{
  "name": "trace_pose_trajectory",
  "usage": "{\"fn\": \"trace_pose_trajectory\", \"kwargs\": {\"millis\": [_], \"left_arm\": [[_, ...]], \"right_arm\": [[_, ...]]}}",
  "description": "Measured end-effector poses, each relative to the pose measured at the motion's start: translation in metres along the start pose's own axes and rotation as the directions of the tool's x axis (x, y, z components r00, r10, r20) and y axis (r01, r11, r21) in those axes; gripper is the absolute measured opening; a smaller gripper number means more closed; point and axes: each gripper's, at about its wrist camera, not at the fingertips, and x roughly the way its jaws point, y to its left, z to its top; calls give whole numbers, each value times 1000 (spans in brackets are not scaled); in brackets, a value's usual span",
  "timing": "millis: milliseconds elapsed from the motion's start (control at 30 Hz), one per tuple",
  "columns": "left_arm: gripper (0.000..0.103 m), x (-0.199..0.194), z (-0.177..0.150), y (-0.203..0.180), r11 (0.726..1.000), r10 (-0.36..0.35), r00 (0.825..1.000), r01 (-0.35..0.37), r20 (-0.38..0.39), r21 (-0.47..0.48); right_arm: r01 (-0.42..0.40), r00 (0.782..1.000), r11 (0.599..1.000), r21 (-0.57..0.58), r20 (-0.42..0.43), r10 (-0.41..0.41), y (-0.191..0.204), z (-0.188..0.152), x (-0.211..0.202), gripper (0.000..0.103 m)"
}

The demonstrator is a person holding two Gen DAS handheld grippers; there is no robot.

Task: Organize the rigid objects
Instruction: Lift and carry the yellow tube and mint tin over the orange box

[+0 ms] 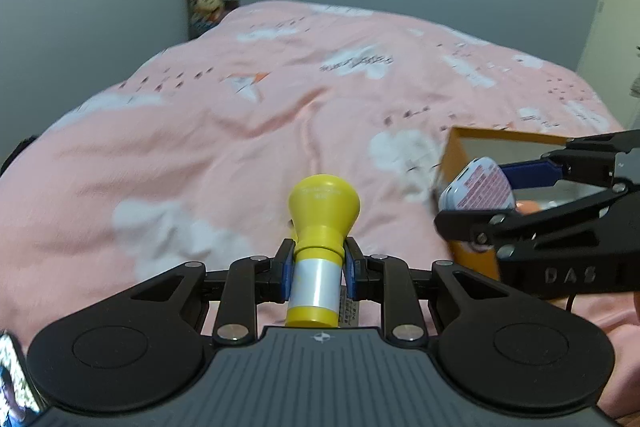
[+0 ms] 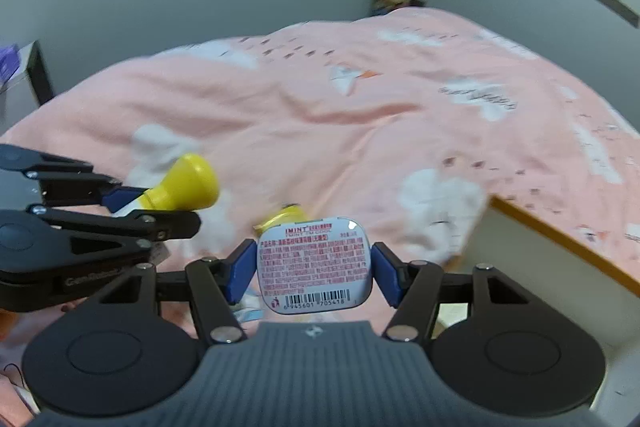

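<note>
Flared glossy yellow bottle (image 1: 320, 223) in left tool (image 1: 316, 267); flat, seemingly metal mint tin (image 2: 314, 265) in right tool (image 2: 314, 273).

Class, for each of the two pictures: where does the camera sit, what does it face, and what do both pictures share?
Left wrist: on the left gripper, facing the pink bedspread; its fingers clamp a yellow bottle.
Right wrist: on the right gripper, facing the bed; its fingers clamp a mint tin.
Shared: both grippers, both items, the orange-edged box.
</note>
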Motion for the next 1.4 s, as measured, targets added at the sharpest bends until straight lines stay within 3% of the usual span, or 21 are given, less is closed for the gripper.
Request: {"fn": "trace_pose_trajectory", "kwargs": {"millis": [300, 467, 633, 933, 1233, 1400], "left_arm": [[28, -2, 22, -55, 989, -119, 991, 113, 56, 99], [28, 9, 31, -98, 962, -209, 977, 196, 50, 191], [28, 29, 33, -136, 927, -308, 951, 297, 15, 228], [28, 77, 17, -173, 888, -403, 910, 415, -100, 198], [28, 105, 9, -195, 869, -429, 889, 454, -159, 195], [28, 115, 7, -202, 867, -428, 885, 459, -181, 194]], "right_arm": [[173, 985, 984, 50, 9, -174, -56, -12, -43, 62], [242, 970, 969, 50, -44, -240, -81, -28, -54, 62], [324, 940, 946, 34, -128, -317, -107, -48, -56, 62], [374, 899, 924, 77, -274, -341, -156, -84, -38, 62], [410, 855, 911, 35, -362, -371, -176, -104, -13, 62], [405, 851, 913, 48, -385, -357, -184, -108, -4, 62]]}}
